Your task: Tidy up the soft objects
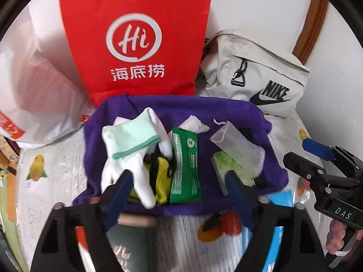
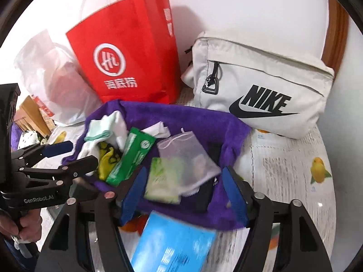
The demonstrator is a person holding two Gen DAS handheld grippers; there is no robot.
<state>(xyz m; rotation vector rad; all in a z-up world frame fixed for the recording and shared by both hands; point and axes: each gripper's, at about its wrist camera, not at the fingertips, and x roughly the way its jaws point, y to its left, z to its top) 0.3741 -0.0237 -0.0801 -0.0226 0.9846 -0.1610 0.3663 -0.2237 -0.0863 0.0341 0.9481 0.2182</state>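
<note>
Left wrist view: the left gripper (image 1: 179, 181) hangs spread wide with nothing between its blue pads, above the near edge of the purple cloth (image 1: 226, 111).
Soft things there: a white glove with a mint cuff (image 1: 129, 145) lies just beyond the left pad, its long axis running near to far; a yellow pouch (image 1: 162, 179) sits partly under it, and a green packet (image 1: 185, 167) lies alongside to the right, also near to far.
Neighbour: the right gripper (image 1: 315, 158) enters from the right, apart from the cloth.
Right wrist view: the right gripper (image 2: 185, 190) is also parted and empty; a pale green tissue pack (image 2: 162, 181) and a sheer drawstring pouch (image 2: 188, 161) lie directly ahead between the pads, untouched.
Key relation: I judge the right hand nearer the pouch, the left nearer the glove.
Textures: fuzzy cloth, knit glove, glossy packet, see-through mesh.
Backdrop: a red paper bag (image 2: 127, 61) and a pale fabric backpack (image 2: 261, 86) stand far on the printed surface (image 2: 283, 165).
</note>
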